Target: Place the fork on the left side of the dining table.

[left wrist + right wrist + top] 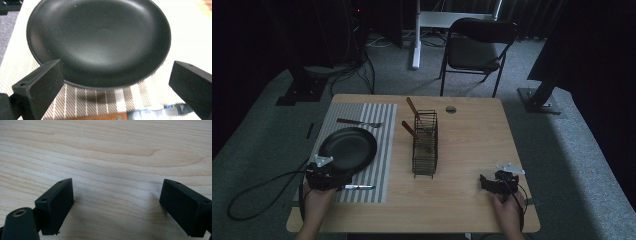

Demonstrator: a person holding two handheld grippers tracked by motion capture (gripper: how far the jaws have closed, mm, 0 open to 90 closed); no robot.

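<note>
While I watch from the high view, my left gripper [331,176] sits at the near left of the table [472,150], low over the near edge of the striped mat [382,150]. Its jaws stand wide apart with nothing between them. In the left gripper view the black plate [100,40] lies just ahead of those jaws, and the knife [140,115] lies crosswise just under them, its wooden handle to one side and its steel blade to the other. I cannot tell whether the jaws touch the knife.

Taking the plate as my landmark: the knife [358,187] lies on the mat just on the near side of the plate [348,148], apart from its rim. A fork [358,122] lies on the mat just beyond the plate, wooden handle pointing left. To the right of the plate, off the mat, stands a black wire basket [425,145] with two wooden-handled pieces leaning out of it toward the plate. Beyond the basket there is a small round hole [451,109] in the tabletop.

My right gripper [484,182] rests well to the right of the plate, past the basket, near the table's near right corner. Its jaws are spread wide over bare wood [107,157], holding nothing.
</note>
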